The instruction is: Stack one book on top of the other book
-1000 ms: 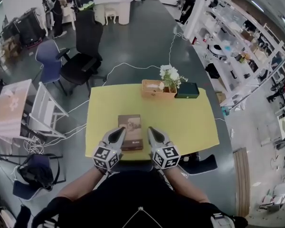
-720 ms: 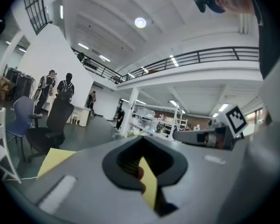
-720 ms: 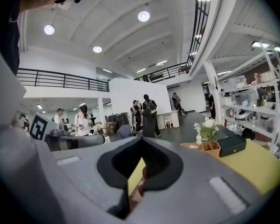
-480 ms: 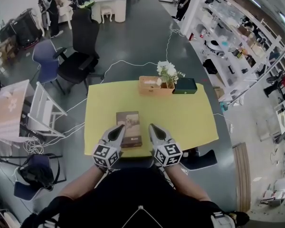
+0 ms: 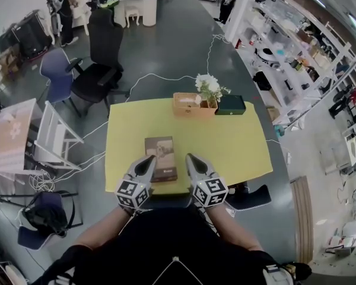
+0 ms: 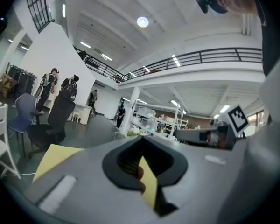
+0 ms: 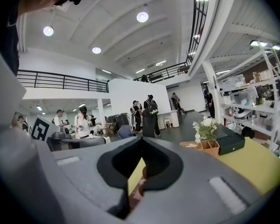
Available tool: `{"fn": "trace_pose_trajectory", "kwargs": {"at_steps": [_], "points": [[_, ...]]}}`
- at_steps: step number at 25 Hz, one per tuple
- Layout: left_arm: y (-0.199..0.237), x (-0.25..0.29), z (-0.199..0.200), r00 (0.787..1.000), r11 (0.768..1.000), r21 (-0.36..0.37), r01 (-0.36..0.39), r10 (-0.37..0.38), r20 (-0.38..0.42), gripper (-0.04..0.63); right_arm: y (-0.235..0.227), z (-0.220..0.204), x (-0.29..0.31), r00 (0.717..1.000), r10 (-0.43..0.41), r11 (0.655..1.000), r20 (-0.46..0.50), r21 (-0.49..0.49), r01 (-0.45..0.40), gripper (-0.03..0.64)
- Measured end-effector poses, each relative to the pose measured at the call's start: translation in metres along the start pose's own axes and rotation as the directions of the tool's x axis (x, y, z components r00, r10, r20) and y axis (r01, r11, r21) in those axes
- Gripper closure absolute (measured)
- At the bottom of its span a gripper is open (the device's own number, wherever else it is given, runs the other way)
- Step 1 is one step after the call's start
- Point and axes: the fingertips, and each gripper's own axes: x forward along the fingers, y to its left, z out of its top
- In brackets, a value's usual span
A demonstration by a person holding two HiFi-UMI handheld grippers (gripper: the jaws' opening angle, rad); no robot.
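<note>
A brown book [image 5: 161,158] with a picture cover lies flat on the yellow table [image 5: 231,144], near its front edge. My left gripper [image 5: 148,161] hovers over the book's front left corner, jaws shut with nothing between them. My right gripper [image 5: 191,159] is just right of the book, also shut and empty. A dark green book-shaped case [image 5: 231,104] lies at the table's far edge and also shows in the right gripper view [image 7: 230,143]. In each gripper view the jaws [image 6: 141,160] [image 7: 139,171] meet, with only a sliver of yellow table behind them.
A wooden box [image 5: 191,107] with white flowers [image 5: 210,88] stands at the table's far edge beside the green case. A black office chair [image 5: 104,52] and a blue chair [image 5: 54,70] stand beyond the table. White folding racks [image 5: 53,138] are at the left, shelving [image 5: 296,46] at the right. Cables trail on the floor.
Only the head view has shifted slightly. Both grippers and the brown book keep their places.
</note>
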Motion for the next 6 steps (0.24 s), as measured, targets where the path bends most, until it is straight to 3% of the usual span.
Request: {"fn": "trace_pose_trajectory", "kwargs": {"at_steps": [6], "points": [[-0.0052,-0.0053,-0.0001,1.0,1.0,-0.008,0.002,-0.002,0.002,0.588,0.0023,0.0011,-0.006,1.0,-0.005,1.0,0.001,0.001,0.005,0.615]]}}
